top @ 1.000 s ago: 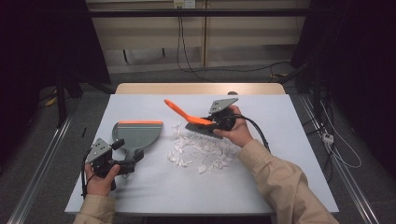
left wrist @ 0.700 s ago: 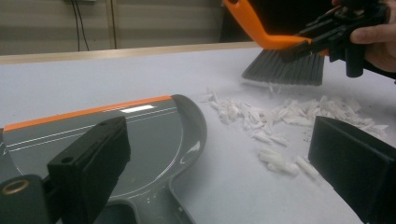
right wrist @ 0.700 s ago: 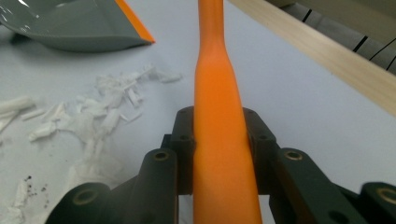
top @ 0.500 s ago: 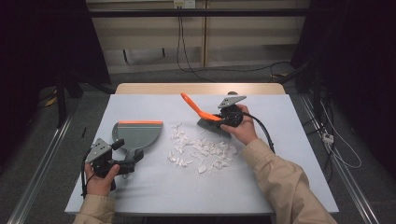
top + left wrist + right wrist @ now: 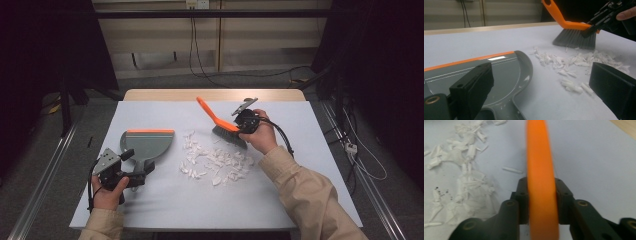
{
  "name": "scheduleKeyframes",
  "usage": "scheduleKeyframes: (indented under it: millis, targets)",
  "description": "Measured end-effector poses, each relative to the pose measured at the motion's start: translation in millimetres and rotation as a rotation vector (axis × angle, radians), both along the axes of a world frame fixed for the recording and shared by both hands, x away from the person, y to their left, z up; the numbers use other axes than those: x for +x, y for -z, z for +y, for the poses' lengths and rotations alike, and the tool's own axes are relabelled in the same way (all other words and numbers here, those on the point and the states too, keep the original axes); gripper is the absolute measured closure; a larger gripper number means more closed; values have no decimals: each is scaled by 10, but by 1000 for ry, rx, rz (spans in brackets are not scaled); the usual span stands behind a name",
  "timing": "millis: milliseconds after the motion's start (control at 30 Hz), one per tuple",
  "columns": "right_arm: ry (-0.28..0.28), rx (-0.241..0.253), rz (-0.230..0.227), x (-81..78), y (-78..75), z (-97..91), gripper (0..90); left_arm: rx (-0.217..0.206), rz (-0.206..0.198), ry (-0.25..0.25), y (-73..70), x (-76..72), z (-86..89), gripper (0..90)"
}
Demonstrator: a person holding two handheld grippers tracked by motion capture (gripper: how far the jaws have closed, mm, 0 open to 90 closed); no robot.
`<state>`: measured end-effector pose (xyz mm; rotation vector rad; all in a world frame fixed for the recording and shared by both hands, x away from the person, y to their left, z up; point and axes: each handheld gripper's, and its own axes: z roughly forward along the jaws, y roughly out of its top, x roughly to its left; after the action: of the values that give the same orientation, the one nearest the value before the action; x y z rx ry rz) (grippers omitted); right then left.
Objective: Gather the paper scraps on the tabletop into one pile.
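Observation:
An orange-handled brush (image 5: pixel 212 114) with grey bristles stands at the far right edge of a pile of white paper scraps (image 5: pixel 215 160). My right gripper (image 5: pixel 239 128) is shut on its orange back, and its jaws have just closed a little tighter. The right gripper view has both pads of that gripper (image 5: pixel 541 187) pressed on the brush (image 5: pixel 540 157), with scraps (image 5: pixel 461 170) to the left. A grey dustpan (image 5: pixel 147 142) with an orange lip lies left of the pile. My left gripper (image 5: pixel 137 161) stands open around the dustpan's handle end. The left gripper view looks over the dustpan (image 5: pixel 486 67) toward the brush (image 5: pixel 574 37).
The table (image 5: pixel 310 150) has a pale cover and a wooden strip along its far edge. Cables hang behind it and trail on the floor at the right. Metal rails run along the floor on both sides.
My right hand has swung the brush to the right, from over the scraps to their far right edge, with the handle tipped more upright. The left gripper and dustpan stayed put.

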<state>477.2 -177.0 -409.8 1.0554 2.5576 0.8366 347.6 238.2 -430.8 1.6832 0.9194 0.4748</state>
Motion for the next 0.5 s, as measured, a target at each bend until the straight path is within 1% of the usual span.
scheduleKeyframes:
  millis: [33,67,100,133,167,200,233,267,300,333,367,400,433,467,500]
  targets:
    - [18,-20,-11,-7,-4,5,712,4,1,0,0,0,4,53]
    - [24,-17,-7,-7,-9,11,713,-2,1,-2,0,0,1,53]
    - [21,8,-3,-2,-5,13,713,-1,1,-2,1,1,3,53]
    - [9,26,-13,7,6,18,713,6,0,0,0,2,8,54]
    - [6,50,-31,21,23,29,713,5,1,0,0,2,9,53]
    - [-1,65,-49,36,28,36,714,6,2,0,0,3,11,53]
    - [-4,94,-70,60,33,43,713,3,1,-2,1,5,11,53]
    - [7,131,-80,89,41,47,714,1,1,-4,3,8,13,53]
    - [4,143,-98,135,44,61,714,2,2,-5,5,10,14,53]
    - [-4,138,-117,164,50,77,713,1,4,-5,7,13,15,53]
    - [-6,131,-123,206,62,100,714,-2,5,-7,10,15,14,53]
    - [-7,127,-119,253,80,123,713,-3,7,-8,13,18,14,53]
    - [-20,120,-133,298,102,154,714,-2,8,-10,14,20,14,53]
    - [-52,107,-149,344,121,192,713,-1,10,-11,16,22,16,53]
    - [-65,104,-153,384,134,230,713,-2,11,-12,17,22,18,53]
